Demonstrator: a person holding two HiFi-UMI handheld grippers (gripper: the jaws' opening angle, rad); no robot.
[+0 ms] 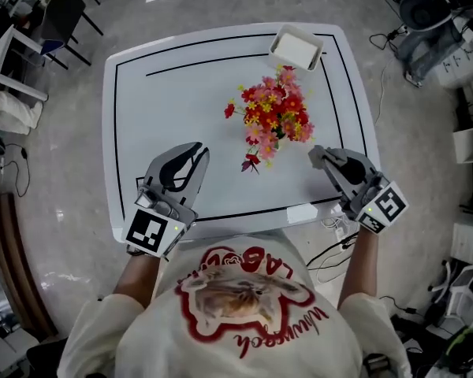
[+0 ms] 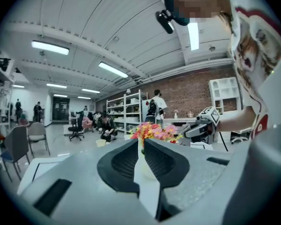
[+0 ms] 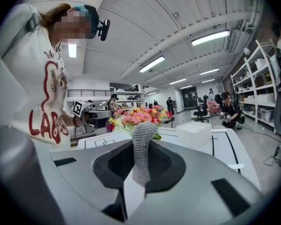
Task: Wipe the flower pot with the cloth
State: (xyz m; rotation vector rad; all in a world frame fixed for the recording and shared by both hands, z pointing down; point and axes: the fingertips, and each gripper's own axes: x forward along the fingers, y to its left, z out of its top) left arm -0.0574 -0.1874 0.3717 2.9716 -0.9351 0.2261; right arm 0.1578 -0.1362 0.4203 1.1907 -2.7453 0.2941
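Grey knit cloth (image 3: 142, 142) clamped upright in right gripper (image 1: 322, 160); left gripper (image 1: 191, 157) pinched closed on nothing. Flower pot (image 1: 274, 118) stands right of centre on white table (image 1: 181, 93), ahead of and between both tips. Blooms cover it from above; the pot wall is probably the white shape behind the left jaws. Right gripper is nearer: cloth must go forward and leftward, meeting the upright pot from its side.

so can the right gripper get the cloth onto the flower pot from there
Probably yes: the right gripper, jaws shut on the cloth, is just beside the flower pot, only table between.
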